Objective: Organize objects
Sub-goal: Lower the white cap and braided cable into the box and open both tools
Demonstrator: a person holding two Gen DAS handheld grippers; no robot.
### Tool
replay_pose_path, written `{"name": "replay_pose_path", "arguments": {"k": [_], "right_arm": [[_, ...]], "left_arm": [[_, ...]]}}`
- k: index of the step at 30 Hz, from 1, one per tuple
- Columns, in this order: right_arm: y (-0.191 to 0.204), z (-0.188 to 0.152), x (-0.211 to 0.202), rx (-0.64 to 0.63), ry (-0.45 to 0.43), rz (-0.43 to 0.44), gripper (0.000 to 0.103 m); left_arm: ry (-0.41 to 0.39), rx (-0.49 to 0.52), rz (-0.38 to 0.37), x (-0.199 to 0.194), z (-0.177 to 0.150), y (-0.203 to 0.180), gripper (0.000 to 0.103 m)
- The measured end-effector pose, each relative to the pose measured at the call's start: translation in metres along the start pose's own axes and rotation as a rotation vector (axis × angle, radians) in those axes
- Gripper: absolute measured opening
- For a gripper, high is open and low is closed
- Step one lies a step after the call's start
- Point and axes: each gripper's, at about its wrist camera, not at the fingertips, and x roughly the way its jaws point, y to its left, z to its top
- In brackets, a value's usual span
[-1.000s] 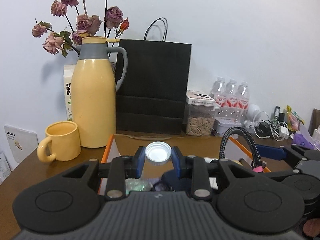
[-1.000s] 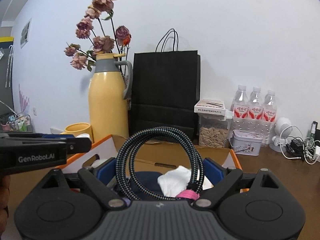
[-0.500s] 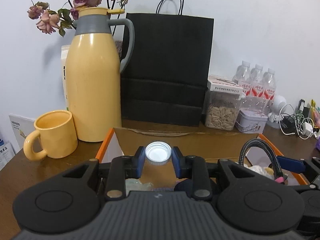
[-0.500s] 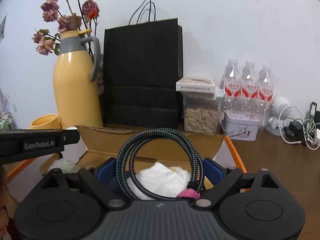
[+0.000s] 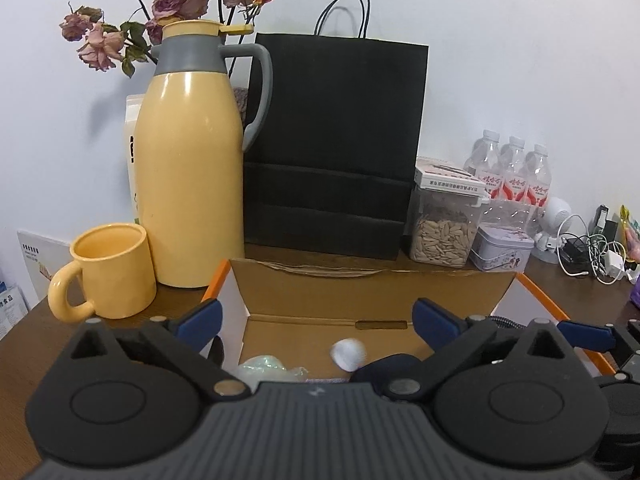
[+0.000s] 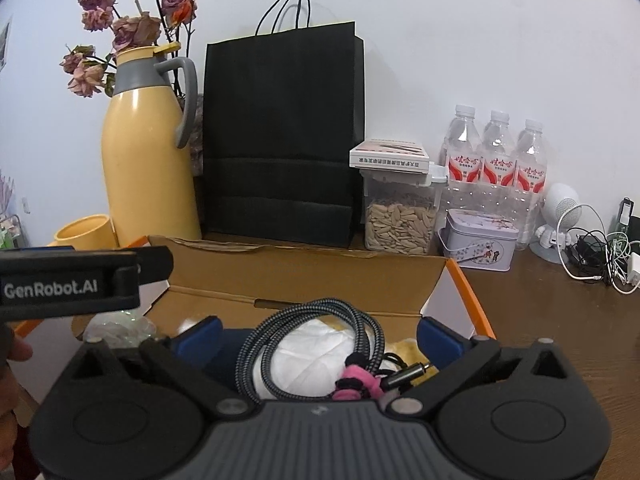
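One cap [image 5: 349,354] between spread claw [image 5: 318,318] tips

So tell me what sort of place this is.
Probably a home or small office side table against a wall: a yellow thermos jug with matching mug, a jar of seeds, bottled water and a tangle of chargers.

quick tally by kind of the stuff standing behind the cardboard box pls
yellow thermos jug: 1
yellow mug: 1
black paper bag: 1
clear seed container: 1
small box on top of that container: 1
water bottles: 3
small tin: 1
total: 9
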Motion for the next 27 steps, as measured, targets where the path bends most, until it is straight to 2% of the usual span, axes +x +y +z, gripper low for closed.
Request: {"name": "replay_pose_path", "arguments": {"k": [12,19,27], "right_arm": [[-0.001,0.005,-0.009,0.002,-0.018,0.001,0.103],[0.0,0.011,-0.036,-0.013,-0.056,0.0,0.103],[-0.003,0.009,-0.081,-0.023,-0.104,0.011,0.103]], "left_arm": [[-0.017,-0.006,-0.016,-0.012,0.005,0.0,0.103],[-0.088,-0.011,-0.073,-0.047,0.017,-0.002,0.103],[-0.16,-0.008,-0.122,-0.094,0.015,-0.002,0.103]]}}
